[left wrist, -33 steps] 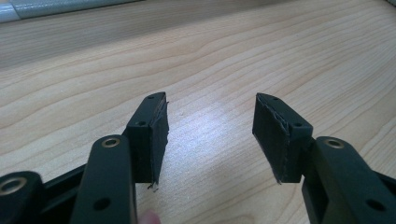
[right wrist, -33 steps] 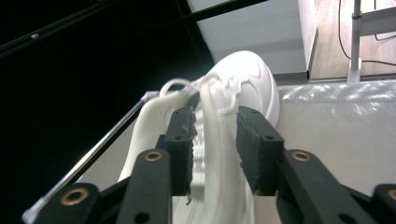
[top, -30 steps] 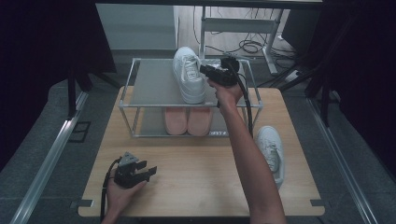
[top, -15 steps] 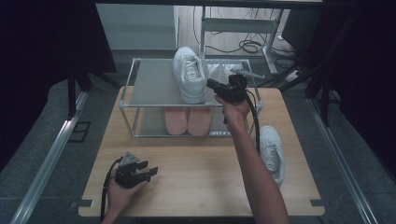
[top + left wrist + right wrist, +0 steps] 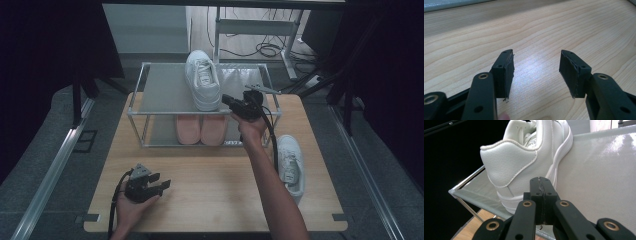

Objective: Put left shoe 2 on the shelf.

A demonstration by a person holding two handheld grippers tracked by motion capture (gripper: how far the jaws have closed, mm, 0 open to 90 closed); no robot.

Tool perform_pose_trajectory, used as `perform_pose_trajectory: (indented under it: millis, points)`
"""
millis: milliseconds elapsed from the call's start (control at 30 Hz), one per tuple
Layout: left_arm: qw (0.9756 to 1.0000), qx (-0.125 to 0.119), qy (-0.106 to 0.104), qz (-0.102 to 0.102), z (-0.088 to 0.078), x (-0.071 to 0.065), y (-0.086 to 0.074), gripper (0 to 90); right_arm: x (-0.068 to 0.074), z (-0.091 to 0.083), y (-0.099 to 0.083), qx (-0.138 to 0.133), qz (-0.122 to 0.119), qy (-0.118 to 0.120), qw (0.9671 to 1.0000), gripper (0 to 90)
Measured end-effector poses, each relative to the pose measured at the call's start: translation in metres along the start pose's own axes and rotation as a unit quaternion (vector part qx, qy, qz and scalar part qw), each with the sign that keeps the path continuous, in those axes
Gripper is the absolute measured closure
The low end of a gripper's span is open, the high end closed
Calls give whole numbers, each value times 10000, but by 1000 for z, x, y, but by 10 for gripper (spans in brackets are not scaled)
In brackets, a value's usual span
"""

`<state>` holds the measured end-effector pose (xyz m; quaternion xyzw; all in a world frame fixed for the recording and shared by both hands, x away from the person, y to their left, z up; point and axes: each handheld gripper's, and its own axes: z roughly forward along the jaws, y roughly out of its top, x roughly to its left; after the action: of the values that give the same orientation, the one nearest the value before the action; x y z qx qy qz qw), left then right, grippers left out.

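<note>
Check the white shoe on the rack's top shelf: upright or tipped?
Upright: the white shoe sits sole-down on the top shelf, opening facing up, heel toward the shelf's front edge.

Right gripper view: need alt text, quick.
A white leather sneaker sits heel-first on the grey mesh top shelf of a metal-framed shoe rack. The right tongs are shut and empty just behind the heel. Below the shelf corner, the wooden table is visible.
</note>
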<state>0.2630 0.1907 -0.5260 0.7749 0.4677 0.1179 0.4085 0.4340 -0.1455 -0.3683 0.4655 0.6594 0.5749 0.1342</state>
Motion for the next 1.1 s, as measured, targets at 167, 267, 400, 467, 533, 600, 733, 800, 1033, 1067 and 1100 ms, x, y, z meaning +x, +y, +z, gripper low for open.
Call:
perform_pose_trajectory:
  millis: [167, 267, 400, 467, 533, 600, 733, 800, 1033, 1067, 1100]
  points:
    - [10000, 12, 2, -28, 0, 0, 0, 462, 0, 4, -3, 27, 28, 29, 10000, 900]
    - [10000, 5, 13, -24, -1, 0, 0, 461, 1, 7, -6, 43, 52, 53, 10000, 900]
    - [10000, 8, 17, -27, -1, 0, -1, 461, 4, 10, -8, -43, 67, 46, 10000, 900]
    - [10000, 13, 7, -45, -1, 0, -1, 462, 5, 10, -9, -64, 76, 52, 9999, 900]
    - [10000, 6, 9, -41, 0, -1, -1, 463, 4, 10, -9, -63, 95, 62, 9999, 900]
    - [10000, 22, 2, -16, 0, -1, -1, 462, 4, 10, -9, -88, 136, 76, 9998, 900]
    - [10000, 27, -4, -27, 1, -2, -1, 462, 7, 12, -10, -121, 163, 129, 9997, 900]
    - [10000, 21, 4, -16, 0, -1, -1, 461, 10, 14, -10, -113, 164, 176, 9996, 900]
    - [10000, 44, -16, 3, 1, -1, -1, 461, 15, 20, -12, -66, 167, 333, 9993, 900]
    - [10000, 41, -15, 3, 1, -1, -1, 460, 16, 20, -12, -58, 163, 349, 9992, 900]
    - [10000, 43, -16, 3, 1, -1, -1, 461, 17, 21, -12, -53, 166, 360, 9992, 900]
